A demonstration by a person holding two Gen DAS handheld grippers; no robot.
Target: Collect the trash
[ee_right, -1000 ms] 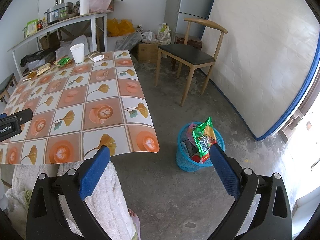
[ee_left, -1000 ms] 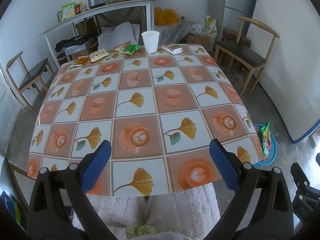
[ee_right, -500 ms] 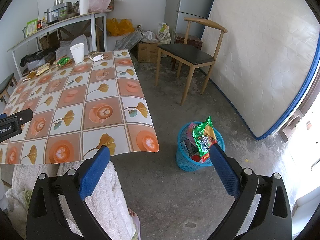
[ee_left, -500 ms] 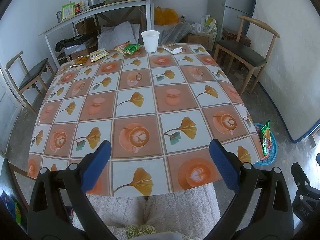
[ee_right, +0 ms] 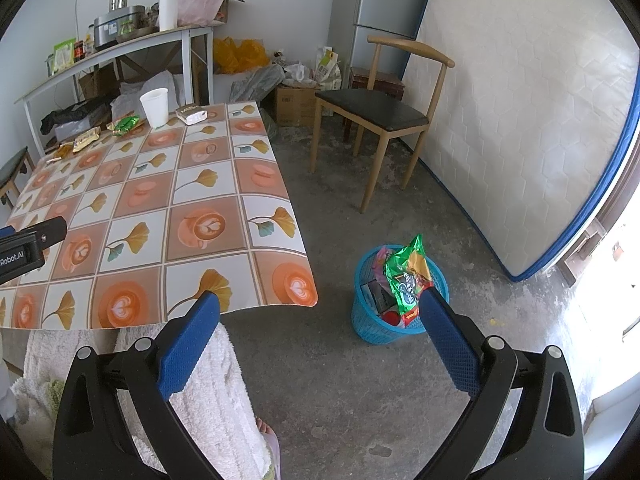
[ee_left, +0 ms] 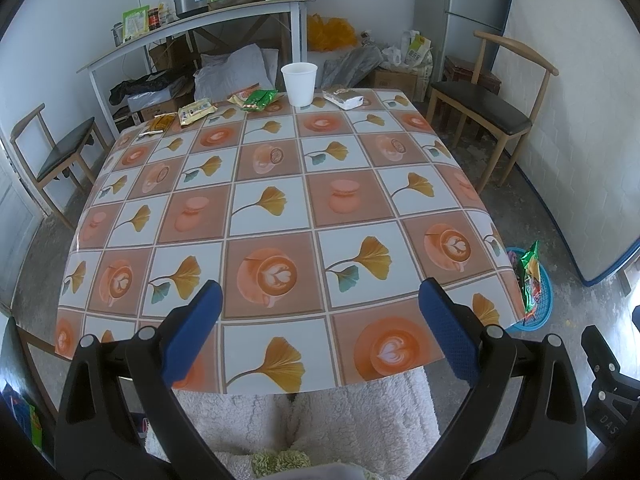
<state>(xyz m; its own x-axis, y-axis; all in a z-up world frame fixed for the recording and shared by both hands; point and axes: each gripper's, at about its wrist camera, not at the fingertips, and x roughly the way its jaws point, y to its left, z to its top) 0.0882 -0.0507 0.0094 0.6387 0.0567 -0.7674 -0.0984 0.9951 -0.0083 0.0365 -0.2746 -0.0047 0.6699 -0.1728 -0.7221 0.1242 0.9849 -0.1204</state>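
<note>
My left gripper (ee_left: pixel 320 320) fills the bottom of the left wrist view, its blue pads spread wide with nothing between them. It sits over the near edge of the table (ee_left: pixel 280 208), which is covered in a checked cloth of orange coffee cups and yellow leaves.

The trash I am after lies in a row at the top of that frame, along the table's far edge. A white paper cup (ee_left: pixel 299 84) stands upright at top centre. Just right of it lies a white and brown wrapper (ee_left: pixel 344 98); just left of it, a green snack packet (ee_left: pixel 261 100). Further left are a yellow packet (ee_left: pixel 197 111), then a small orange-brown wrapper (ee_left: pixel 163 121) near the far left corner.

My right gripper (ee_right: pixel 320 320) is also wide open and empty at the bottom of the right wrist view. It points at bare concrete floor (ee_right: pixel 328 392) beside the table's right edge. In the lower right of centre a blue basket (ee_right: pixel 372 320) stands on the floor, well apart from the table — a green snack bag (ee_right: pixel 404 276) sticks up out of it among other litter, just behind my right pad.

A wooden chair (ee_right: pixel 376 112) stands in the upper middle of that frame.
</note>
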